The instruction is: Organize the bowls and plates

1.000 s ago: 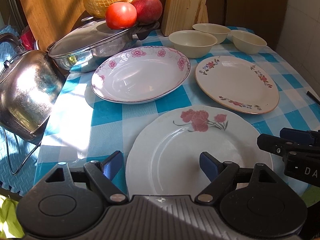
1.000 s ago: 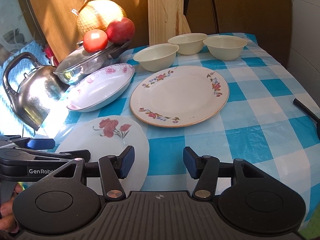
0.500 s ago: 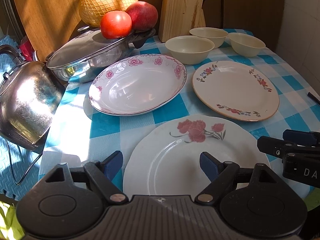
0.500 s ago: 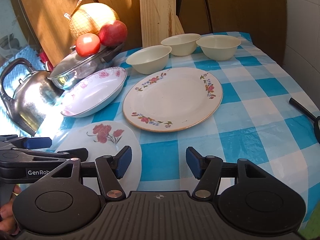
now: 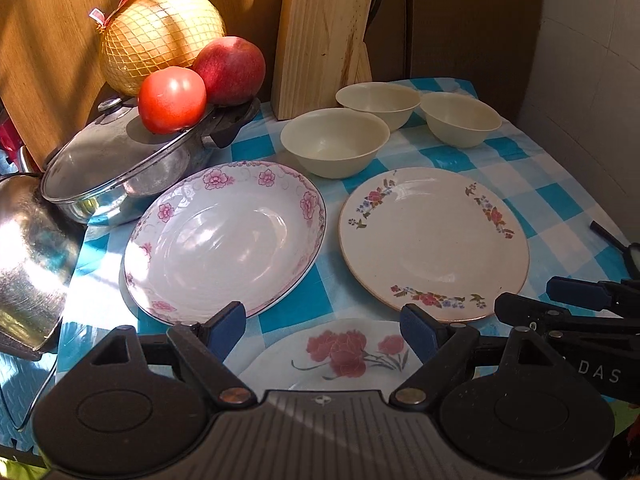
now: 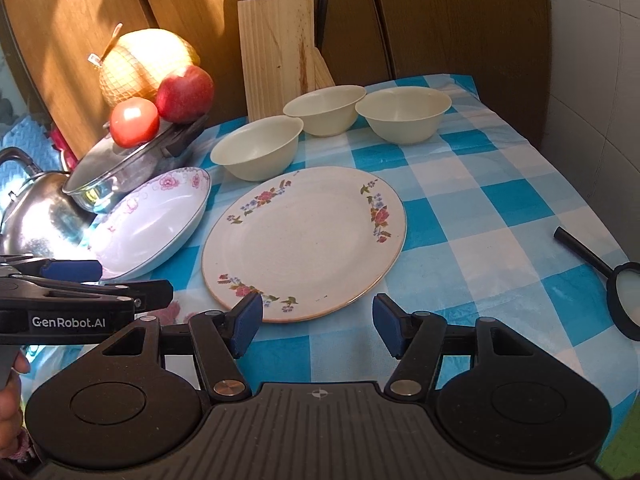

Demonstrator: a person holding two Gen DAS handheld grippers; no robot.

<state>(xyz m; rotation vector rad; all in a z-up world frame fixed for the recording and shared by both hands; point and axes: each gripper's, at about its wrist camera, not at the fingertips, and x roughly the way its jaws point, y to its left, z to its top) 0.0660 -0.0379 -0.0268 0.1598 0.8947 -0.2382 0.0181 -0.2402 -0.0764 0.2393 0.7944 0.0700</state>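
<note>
glossy ceramic plate (image 6: 304, 240), shiny metal kettle (image 5: 28, 256) (wooden knife block (image 6: 276, 52)).

You're in a home kitchen: knife block (image 6: 276, 50), kettle (image 6: 38, 216), lidded pot (image 5: 120, 164), fruit, checked cloth (image 6: 480, 200) on the surface.

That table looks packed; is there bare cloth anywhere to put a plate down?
Yes: the right side, between the flowered plate, the magnifier and the bowls, is bare checked cloth. The left is crowded: deep plate, pot, kettle.
</note>
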